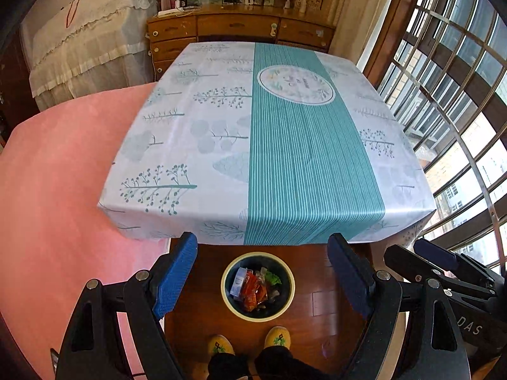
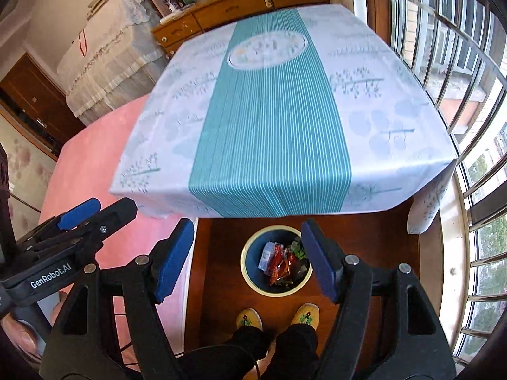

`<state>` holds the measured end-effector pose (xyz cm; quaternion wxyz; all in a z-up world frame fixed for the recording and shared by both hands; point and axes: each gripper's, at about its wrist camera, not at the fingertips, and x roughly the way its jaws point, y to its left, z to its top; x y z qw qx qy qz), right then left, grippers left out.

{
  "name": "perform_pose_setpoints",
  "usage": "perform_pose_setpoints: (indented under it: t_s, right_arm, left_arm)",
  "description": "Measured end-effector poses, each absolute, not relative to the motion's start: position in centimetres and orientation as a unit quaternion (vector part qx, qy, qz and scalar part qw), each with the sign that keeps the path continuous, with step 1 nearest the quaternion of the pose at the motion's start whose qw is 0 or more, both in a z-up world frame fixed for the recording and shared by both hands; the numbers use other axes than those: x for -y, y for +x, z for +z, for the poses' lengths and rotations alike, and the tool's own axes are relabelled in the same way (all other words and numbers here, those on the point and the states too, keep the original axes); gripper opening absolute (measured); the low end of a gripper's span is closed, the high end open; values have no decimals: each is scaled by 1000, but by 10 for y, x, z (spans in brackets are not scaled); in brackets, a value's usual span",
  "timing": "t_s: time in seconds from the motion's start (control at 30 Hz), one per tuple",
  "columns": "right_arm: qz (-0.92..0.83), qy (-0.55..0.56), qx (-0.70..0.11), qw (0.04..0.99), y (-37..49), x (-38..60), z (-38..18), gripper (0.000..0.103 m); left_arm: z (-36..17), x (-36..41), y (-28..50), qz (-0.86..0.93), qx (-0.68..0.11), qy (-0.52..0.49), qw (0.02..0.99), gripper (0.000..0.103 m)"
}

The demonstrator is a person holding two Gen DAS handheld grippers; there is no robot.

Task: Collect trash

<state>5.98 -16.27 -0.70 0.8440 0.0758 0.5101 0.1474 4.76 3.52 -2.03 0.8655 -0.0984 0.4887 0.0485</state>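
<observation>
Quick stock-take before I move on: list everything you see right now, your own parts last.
table: one, white-and-teal leaf-print cloth, centre
bin: one, dark blue with cream rim, on wood floor before the table
wrappers: several, red, white, green, inside the bin
bed: one, pink, beside the table
dresser: one, brown wood, behind the table
slippers: two, yellow, below the bin
left gripper: blue pads, open, empty
right gripper: blue pads, open, empty

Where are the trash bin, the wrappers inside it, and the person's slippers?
trash bin (image 1: 228,297): left wrist view, on its cream rim, left side.
wrappers (image 1: 252,291): left wrist view, on the red packet in the middle.
slippers (image 2: 249,318): right wrist view, on the toe of one slipper.
</observation>
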Motion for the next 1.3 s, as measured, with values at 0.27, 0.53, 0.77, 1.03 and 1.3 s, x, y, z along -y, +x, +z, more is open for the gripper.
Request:
perform_pose_setpoints:
  t_s: [0.27,0.53,0.77,1.03,1.3]
  right_arm:
    - [163,64,-478,861,62,160,34,68]
    - [161,58,-462,870,70,158,46,68]
    - [150,41,-455,877,72,156,47,68]
    - [143,33,-455,878,75,157,44,68]
    - [138,25,-453,880,77,157,43,68]
  left_arm:
    - [14,-32,52,59,-470,-96,875,86]
    - [29,-33,54,72,-455,-93,883,86]
    - [27,-35,59,76,-455,-96,882,86]
    - [25,-32,65,74,-456,-95,882,86]
    - [21,-24,74,67,-460,-87,881,86]
